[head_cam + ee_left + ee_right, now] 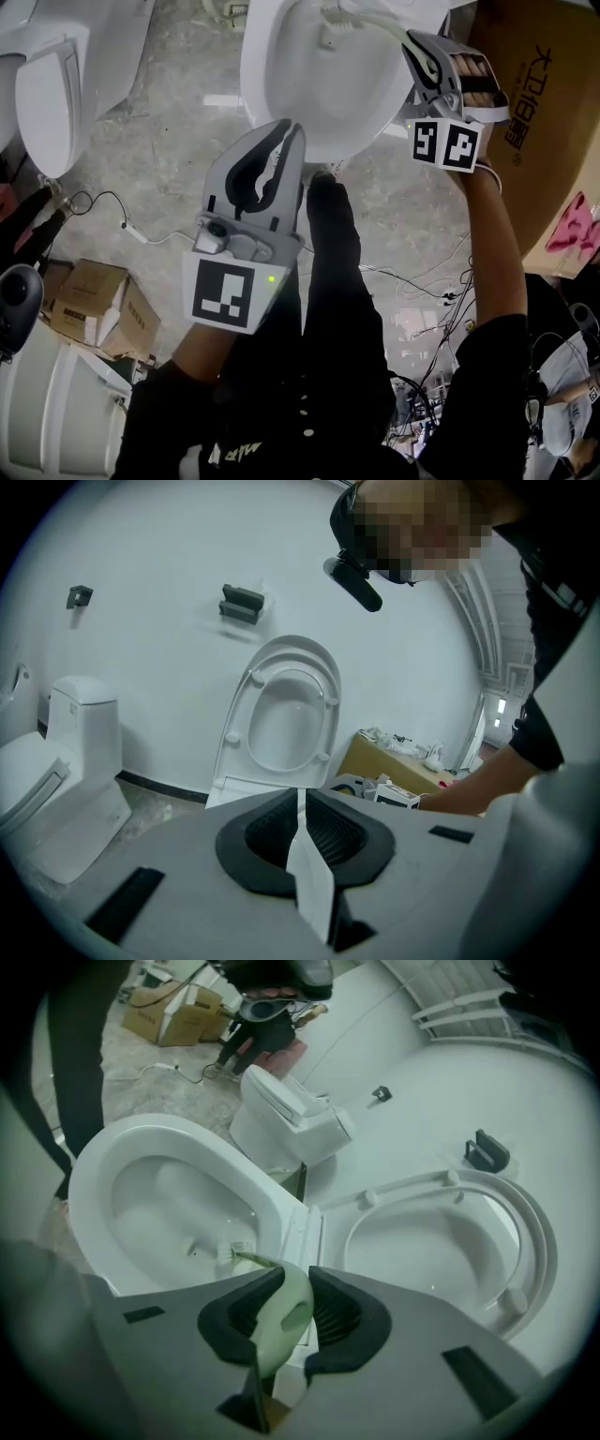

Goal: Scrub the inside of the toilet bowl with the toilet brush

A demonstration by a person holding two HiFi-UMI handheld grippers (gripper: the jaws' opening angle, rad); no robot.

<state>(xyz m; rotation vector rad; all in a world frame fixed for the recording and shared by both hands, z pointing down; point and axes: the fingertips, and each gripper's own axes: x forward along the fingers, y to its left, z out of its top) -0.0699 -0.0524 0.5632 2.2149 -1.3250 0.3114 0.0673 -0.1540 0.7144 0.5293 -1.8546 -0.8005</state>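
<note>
The white toilet bowl (272, 103) lies at the top centre of the head view, and its rim (103, 1147) fills the left of the right gripper view. My right gripper (419, 45) (295, 1288) is at the bowl's right edge, shut on the pale green handle of the toilet brush (281, 1321). The handle (370, 19) reaches into the bowl, and the white bristle head (230, 1253) rests low against the inner wall. My left gripper (291, 136) (302, 799) hovers just in front of the bowl's near rim, jaws shut with nothing in them.
The raised seat and lid (450, 1241) stand behind the bowl. A large cardboard box (539, 84) is at the right and another toilet (56, 84) at the left. Cables (422, 291) and a small box (94, 300) lie on the floor. My legs stand below the bowl.
</note>
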